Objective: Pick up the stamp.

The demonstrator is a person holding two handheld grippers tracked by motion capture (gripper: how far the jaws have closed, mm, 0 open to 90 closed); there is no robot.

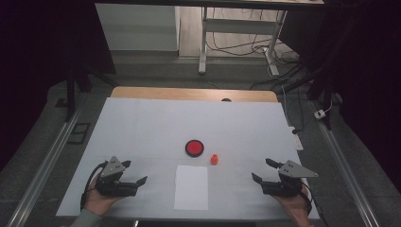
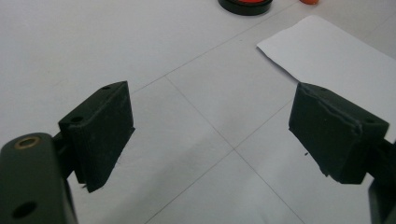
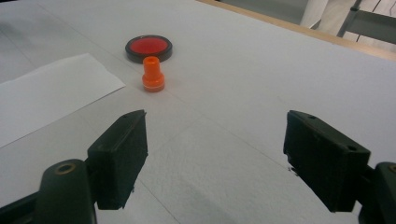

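A round red ink pad in a black case (image 1: 194, 148) (image 3: 148, 47) lies at the middle of the white-covered table. Just right of it stands a small orange stamp (image 1: 214, 159) (image 3: 153, 73), upright. A white sheet of paper (image 1: 191, 187) (image 2: 336, 51) (image 3: 46, 93) lies flat in front of both. My left gripper (image 1: 134, 172) (image 2: 210, 135) rests low at the front left, open, with bare table between its jaws. My right gripper (image 1: 262, 170) (image 3: 215, 158) rests at the front right, open and empty, and faces the stamp and pad from a distance.
The white cover (image 1: 142, 127) spans the table, with a wooden edge (image 1: 194, 93) showing at the far side. Beyond stand a desk frame (image 1: 203, 42) and loose cables (image 1: 293, 71) on the floor. A power strip (image 1: 295, 137) lies off the right edge.
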